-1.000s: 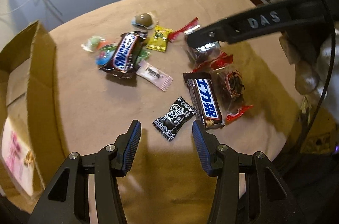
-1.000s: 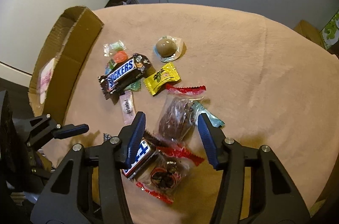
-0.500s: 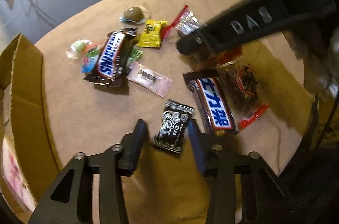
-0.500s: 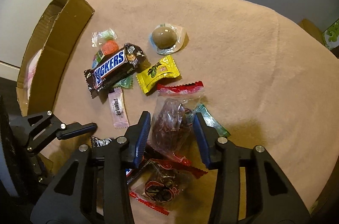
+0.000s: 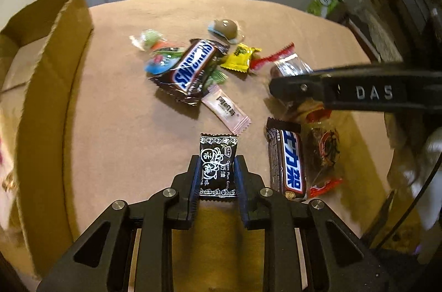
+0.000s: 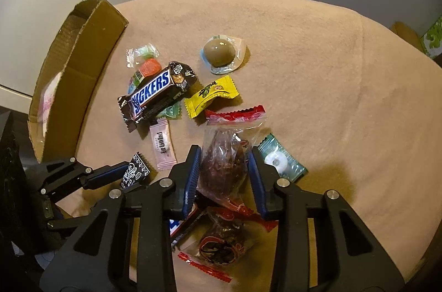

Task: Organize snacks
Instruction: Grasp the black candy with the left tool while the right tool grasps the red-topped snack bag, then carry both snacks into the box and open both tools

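Note:
A black plum candy (image 5: 216, 159) with white print lies near the table's front edge. My left gripper (image 5: 216, 160) is closing on it, both blue pads against its long sides. The right wrist view shows that gripper (image 6: 127, 172) low at the left, the candy (image 6: 136, 172) in its tips. A clear red-edged bag of dark dried fruit (image 6: 223, 170) lies between the fingers of my right gripper (image 6: 224, 150). Its jaws are closing, and the pads stand just at the bag's sides without squeezing it. In the left wrist view, the right gripper (image 5: 276, 87) hangs over that bag (image 5: 290, 65).
An open cardboard box (image 6: 83, 71) stands at the left. On the tan cloth (image 6: 331, 98) lie a Snickers bar (image 6: 152, 96), a yellow candy (image 6: 211, 96), a round brown sweet (image 6: 221, 53), a pink sachet (image 6: 163, 145), a teal mint (image 6: 279, 161) and a second chocolate bar (image 5: 288, 162).
My left gripper came down over the black candy, rolled into line with it and closed onto its sides. The right gripper's fingers narrowed around the clear bag.

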`<state>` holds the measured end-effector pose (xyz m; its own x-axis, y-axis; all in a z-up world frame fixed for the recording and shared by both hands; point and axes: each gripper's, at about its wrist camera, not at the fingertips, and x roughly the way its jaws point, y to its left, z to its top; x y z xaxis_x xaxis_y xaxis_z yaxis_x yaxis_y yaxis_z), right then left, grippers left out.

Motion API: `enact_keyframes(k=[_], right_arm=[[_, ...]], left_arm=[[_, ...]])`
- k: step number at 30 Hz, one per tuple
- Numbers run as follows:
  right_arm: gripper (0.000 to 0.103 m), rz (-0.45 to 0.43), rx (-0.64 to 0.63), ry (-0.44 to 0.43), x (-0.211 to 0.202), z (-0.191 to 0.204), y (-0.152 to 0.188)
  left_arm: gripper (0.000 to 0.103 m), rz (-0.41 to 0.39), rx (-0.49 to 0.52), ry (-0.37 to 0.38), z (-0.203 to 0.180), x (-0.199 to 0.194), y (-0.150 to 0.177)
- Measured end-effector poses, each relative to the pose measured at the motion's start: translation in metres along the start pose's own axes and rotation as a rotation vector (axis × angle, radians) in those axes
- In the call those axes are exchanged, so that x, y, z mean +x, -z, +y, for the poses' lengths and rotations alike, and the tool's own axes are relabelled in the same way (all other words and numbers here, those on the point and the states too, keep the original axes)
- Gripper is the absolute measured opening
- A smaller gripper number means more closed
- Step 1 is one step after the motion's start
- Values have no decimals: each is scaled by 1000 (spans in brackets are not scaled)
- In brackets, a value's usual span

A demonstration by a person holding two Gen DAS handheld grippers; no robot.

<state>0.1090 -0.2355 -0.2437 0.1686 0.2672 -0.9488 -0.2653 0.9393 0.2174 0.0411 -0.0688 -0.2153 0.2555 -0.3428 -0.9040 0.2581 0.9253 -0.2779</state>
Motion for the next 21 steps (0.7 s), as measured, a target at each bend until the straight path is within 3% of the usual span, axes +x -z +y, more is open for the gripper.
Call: enact_keyframes(k=[10, 21], right_arm=[[35, -83, 27, -32, -34, 6, 15], [35, -150, -61, -83, -61, 53, -15]], left_arm=[[22, -93, -101, -8, 35, -38, 4], [22, -207, -171, -66, 55, -70, -14]])
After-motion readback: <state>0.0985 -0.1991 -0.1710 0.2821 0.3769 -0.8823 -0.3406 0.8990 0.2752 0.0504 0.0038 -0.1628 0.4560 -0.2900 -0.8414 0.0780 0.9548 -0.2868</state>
